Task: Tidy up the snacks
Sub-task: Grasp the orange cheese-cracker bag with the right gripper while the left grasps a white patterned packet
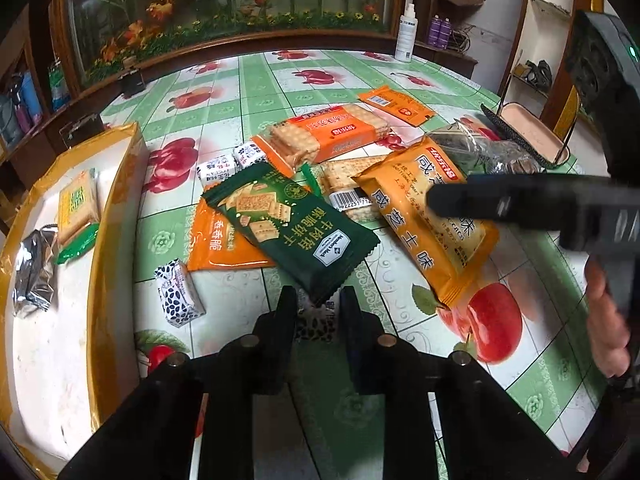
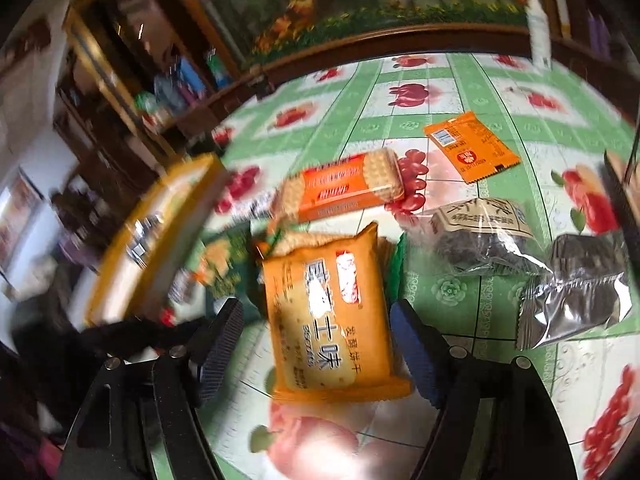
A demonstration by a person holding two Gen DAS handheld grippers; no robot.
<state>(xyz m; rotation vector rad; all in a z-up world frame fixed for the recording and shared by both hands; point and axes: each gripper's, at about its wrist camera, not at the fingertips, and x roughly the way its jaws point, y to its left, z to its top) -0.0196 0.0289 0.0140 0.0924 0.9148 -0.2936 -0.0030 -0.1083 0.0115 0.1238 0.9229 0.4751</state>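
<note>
Snack packets lie heaped on the fruit-print tablecloth. My left gripper is shut on the near corner of a dark green cracker packet. My right gripper is open, its jaws on either side of a yellow-orange biscuit packet, which also shows in the left wrist view under the right gripper's finger. A white tray with a yellow rim at the left holds a light cracker packet and a silver packet.
More snacks lie around: an orange cracker pack, a flat orange sachet, small white candies, clear bags of dark snacks and a silver pack. A basket and a spray bottle stand farther back.
</note>
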